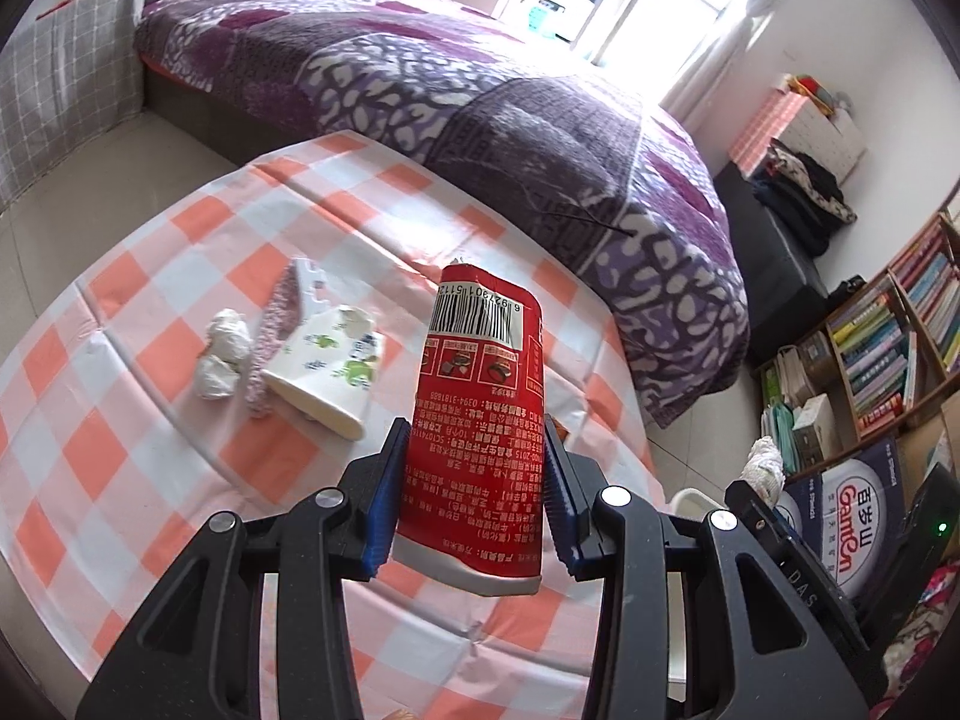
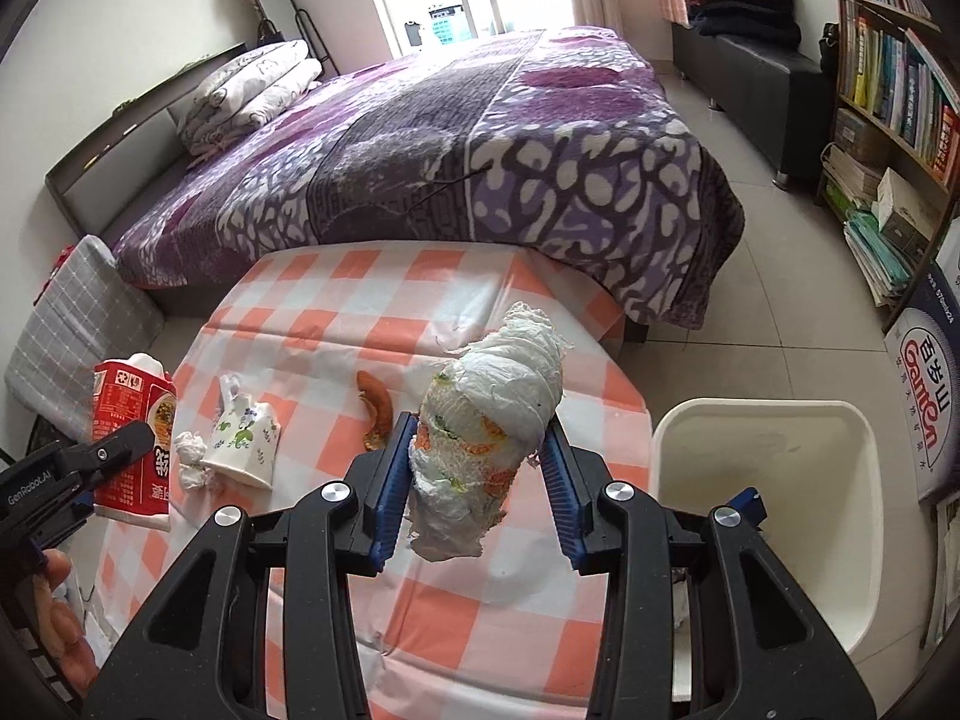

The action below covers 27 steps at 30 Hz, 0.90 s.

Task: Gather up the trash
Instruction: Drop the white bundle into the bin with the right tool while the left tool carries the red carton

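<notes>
Checked table (image 1: 150, 432), both grippers angled down, clamping trash

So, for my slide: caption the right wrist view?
Right gripper holds a tissue wad near the white bin.

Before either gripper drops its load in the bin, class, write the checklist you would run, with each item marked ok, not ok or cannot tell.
1. Left gripper holds the red packet firmly: ok, pads press on both sides.
2. Right gripper holds the crumpled wrapper wad: ok, clamped between the pads.
3. White bin open and within view: ok, right of the checked table.
4. Right load above the bin: not ok, it hangs over the table.
5. Bin has room: ok, mostly bare inside.
6. Table cleared: not ok, paper cup, tissue balls and brown peel remain.
</notes>
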### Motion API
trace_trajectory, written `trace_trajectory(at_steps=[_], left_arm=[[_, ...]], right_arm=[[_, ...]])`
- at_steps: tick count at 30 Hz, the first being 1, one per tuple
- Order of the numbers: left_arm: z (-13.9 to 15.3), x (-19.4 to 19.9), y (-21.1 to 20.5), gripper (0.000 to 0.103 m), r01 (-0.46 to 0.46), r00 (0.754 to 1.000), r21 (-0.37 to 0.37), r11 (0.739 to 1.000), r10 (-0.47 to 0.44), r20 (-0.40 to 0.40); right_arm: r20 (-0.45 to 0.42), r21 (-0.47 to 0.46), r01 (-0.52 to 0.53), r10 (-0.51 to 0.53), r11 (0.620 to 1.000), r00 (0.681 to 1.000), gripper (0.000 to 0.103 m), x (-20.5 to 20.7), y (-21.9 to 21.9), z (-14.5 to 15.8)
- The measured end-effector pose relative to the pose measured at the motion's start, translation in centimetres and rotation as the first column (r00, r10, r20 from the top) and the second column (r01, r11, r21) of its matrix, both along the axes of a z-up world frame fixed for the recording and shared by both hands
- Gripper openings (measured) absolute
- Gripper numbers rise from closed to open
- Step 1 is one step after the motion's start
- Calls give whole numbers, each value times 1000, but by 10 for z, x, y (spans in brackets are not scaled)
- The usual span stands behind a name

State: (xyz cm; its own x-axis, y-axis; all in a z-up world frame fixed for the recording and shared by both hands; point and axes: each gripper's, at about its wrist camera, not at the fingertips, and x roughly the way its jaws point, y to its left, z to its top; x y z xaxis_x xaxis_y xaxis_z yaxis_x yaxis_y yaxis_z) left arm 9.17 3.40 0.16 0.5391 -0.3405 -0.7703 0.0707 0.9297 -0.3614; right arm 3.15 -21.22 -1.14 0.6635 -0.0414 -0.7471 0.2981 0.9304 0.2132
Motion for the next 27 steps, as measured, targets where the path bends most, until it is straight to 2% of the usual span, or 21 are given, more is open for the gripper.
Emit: trace_trajectory(at_steps=[8, 16, 17, 18, 21, 27], left_arm=[[-6, -11, -51, 41, 88, 996, 22, 996, -89, 3], [-18, -22, -106, 41, 193, 981, 14, 981, -193, -19], [-20, -23, -114, 41, 211, 977, 5, 977, -211, -26], [-21, -25, -121, 41, 226, 974, 1, 974, -226, -30], [-26, -33, -146, 42, 279, 959, 0, 960, -279, -40], [-35, -54, -190, 42, 383, 923, 24, 923, -381, -52]], right_arm=[[-37, -6, 145, -145, 989, 989, 39, -20, -61, 1], [-146, 4, 280, -276, 960, 950, 43, -43, -117, -14], [-149, 2, 289, -286, 957, 947, 45, -45, -122, -14], [-147, 2, 305, -301, 952, 942, 55, -48, -127, -14], [-121, 3, 351, -348, 937, 930, 70, -58, -140, -10], [-95, 53, 424, -418, 904, 904, 76, -73, -169, -4]])
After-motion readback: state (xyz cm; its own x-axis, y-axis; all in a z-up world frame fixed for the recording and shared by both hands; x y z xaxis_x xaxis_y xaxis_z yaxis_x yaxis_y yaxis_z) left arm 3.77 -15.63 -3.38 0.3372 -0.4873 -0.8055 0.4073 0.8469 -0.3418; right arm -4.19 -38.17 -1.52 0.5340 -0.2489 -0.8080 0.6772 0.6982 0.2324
